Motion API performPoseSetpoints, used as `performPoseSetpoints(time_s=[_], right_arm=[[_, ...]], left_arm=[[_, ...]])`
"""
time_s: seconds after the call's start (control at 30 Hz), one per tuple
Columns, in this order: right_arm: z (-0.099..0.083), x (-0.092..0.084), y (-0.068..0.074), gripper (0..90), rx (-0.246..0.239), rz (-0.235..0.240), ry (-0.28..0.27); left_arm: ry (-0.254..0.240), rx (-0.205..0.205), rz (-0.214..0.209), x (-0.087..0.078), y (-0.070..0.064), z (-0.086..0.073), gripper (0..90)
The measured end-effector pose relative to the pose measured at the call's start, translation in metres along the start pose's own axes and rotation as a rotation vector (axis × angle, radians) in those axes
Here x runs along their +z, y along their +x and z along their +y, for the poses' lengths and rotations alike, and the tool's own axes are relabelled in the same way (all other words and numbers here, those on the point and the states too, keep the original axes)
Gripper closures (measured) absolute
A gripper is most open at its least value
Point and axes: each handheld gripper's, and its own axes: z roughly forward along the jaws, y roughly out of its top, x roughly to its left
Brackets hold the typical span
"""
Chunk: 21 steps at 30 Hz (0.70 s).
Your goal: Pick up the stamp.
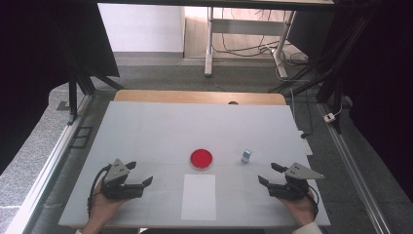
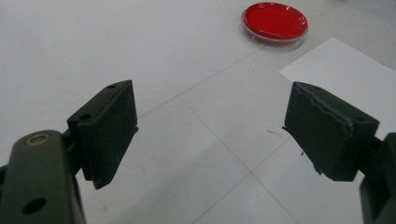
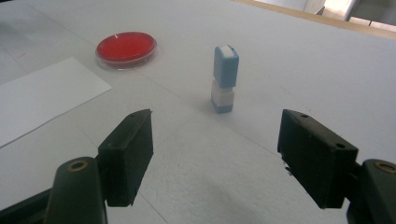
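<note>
A round clear dish [image 1: 201, 159] with red stuff inside sits in the middle of the white table [image 1: 146, 131]. Just in front of it lies a sheet of paper [image 1: 198, 196]. A small blue and white stamp [image 1: 246, 155] stands upright to the right of the dish. The left gripper [image 1: 139, 173] and the right gripper [image 1: 269, 173] rest near the front edge, both with jaws wide open and holding nothing

On the table [image 1: 146, 131], the dish [image 1: 201, 159] sits behind the paper sheet [image 1: 198, 197], the stamp [image 1: 246, 155] to its right.
</note>
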Motion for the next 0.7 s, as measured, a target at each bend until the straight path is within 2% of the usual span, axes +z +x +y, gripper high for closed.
performPoseSetpoints(time_s=[0.1,0.47,0.7], right_arm=[[-0.0006,0.0011,-0.0011,26.5,0.002,0.002,0.005],[0.0012,0.0022,0.0016,27.3,0.001,-0.013,0.009],[0.0019,0.0028,0.002,27.3,-0.003,-0.008,0.006]], left_arm=[[0.001,0.011,0.004,0.0004,-0.0016,0.0007,17.3],[0.006,-0.001,0.003,-0.0015,0.0004,-0.0039,17.4],[0.013,0.008,0.007,-0.0001,-0.0017,-0.0033,17.4]])
